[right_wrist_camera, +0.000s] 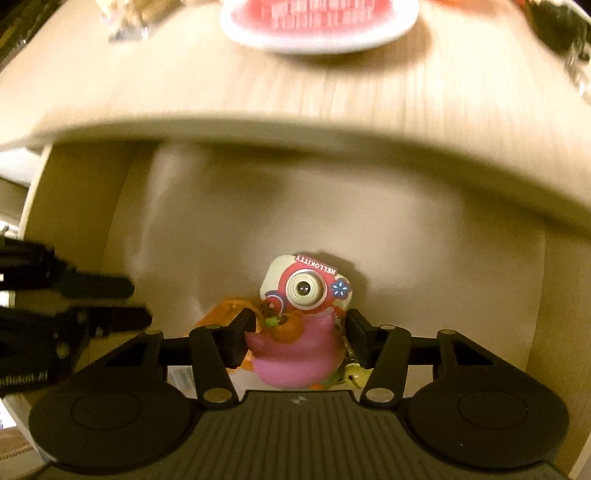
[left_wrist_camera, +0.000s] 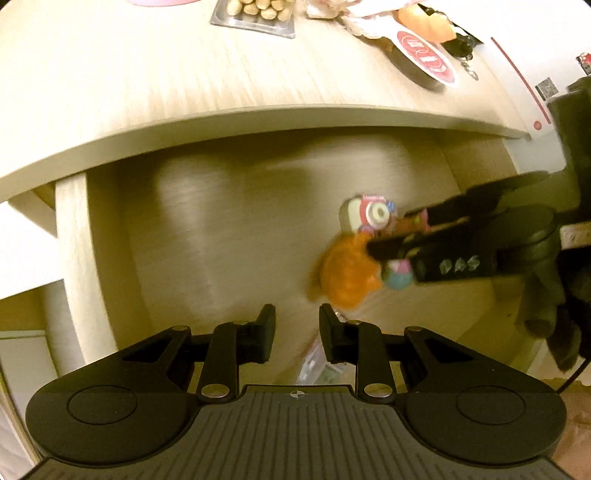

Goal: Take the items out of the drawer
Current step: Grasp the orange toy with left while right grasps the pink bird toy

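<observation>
The drawer (left_wrist_camera: 221, 229) stands open below the tabletop (left_wrist_camera: 184, 92). At its right side lie a Hello Kitty toy camera (right_wrist_camera: 306, 288), an orange translucent item (left_wrist_camera: 343, 277) and a pink duck toy (right_wrist_camera: 295, 354). My right gripper (right_wrist_camera: 297, 336) has a finger against each side of the pink duck, close behind the toy camera. In the left wrist view the right gripper (left_wrist_camera: 391, 236) reaches in from the right over the orange item. My left gripper (left_wrist_camera: 297, 332) hangs open over the drawer's front with nothing between its fingers. Both views are blurred.
On the tabletop sit a metal tray of nuts (left_wrist_camera: 255, 14), a round red-and-white lid (left_wrist_camera: 424, 55) and dark keys (left_wrist_camera: 461, 48). A small printed packet (left_wrist_camera: 314, 365) lies at the drawer's front. The drawer's left half shows bare floor.
</observation>
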Demonstrator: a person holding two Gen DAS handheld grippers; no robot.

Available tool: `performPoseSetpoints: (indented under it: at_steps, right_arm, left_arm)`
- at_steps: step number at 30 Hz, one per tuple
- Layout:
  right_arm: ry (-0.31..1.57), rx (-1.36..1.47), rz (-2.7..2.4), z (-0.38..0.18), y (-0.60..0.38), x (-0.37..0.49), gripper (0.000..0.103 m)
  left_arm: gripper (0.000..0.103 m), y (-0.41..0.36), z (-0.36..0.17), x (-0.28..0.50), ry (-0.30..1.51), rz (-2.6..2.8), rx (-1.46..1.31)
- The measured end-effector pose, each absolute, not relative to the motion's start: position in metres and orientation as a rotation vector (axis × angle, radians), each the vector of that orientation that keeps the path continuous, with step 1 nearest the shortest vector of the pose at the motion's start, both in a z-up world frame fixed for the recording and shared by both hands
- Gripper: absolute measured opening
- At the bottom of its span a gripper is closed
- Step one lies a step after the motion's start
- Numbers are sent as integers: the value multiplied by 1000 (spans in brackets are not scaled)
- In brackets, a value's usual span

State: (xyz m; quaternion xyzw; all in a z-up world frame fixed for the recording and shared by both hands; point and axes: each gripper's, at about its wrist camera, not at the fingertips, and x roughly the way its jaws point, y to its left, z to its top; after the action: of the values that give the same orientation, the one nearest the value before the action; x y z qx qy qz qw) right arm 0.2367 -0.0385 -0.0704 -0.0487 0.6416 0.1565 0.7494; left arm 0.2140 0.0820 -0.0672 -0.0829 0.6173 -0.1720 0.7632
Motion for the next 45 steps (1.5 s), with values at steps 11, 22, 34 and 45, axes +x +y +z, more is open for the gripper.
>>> performPoseSetpoints:
  at_steps: [11, 22, 34, 45]
  right_arm:
    - [1109, -120, 176, -8, -110, 204, 68]
    - [1101, -128, 90, -26, -134, 167, 69]
    - [1083, -162, 153, -32, -134, 154, 69]
    - [1054, -257, 281, -36, -109, 141, 71]
  left_arm:
    - [28, 87, -59, 213, 1264, -409, -133]
    - [29, 46, -61, 215, 1157, -450, 4]
    - [29, 31, -92, 230, 1236, -412, 13]
    - [11, 36, -95, 225, 1247, -474, -44]
